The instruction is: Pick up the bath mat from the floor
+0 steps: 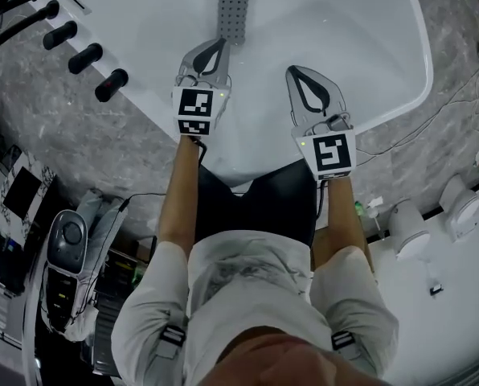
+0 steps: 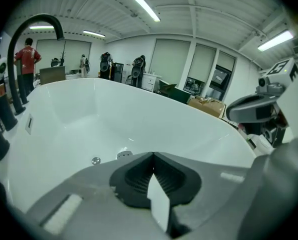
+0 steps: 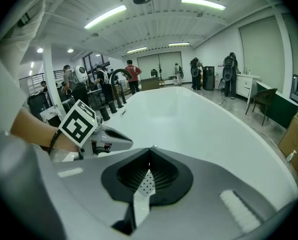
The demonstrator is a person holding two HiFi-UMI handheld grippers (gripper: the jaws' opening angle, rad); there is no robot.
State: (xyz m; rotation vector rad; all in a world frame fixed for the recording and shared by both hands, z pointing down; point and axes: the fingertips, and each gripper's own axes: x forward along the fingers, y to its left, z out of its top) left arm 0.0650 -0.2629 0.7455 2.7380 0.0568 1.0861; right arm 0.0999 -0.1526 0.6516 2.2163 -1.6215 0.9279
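Observation:
I see no bath mat that I can name for sure. A grey perforated strip [image 1: 233, 6] runs down from the top edge of the head view over the white bathtub [image 1: 344, 22]; neither gripper view shows it. My left gripper [image 1: 219, 45] hangs over the tub just below that strip's near end, its jaws shut with nothing between them [image 2: 153, 154]. My right gripper [image 1: 292, 72] is beside it to the right, also over the tub, shut and empty [image 3: 150, 148]. Each gripper shows in the other's view: the right gripper [image 2: 249, 111] and the left gripper [image 3: 111, 141].
Black tap handles [image 1: 79, 43] and a black spout [image 2: 34, 34] stand on the grey stone surround [image 1: 79, 143] at the tub's left. Equipment [image 1: 67, 248] lies on the floor at left, white objects [image 1: 408, 232] and cables at right. A person [image 2: 28, 59] stands far off.

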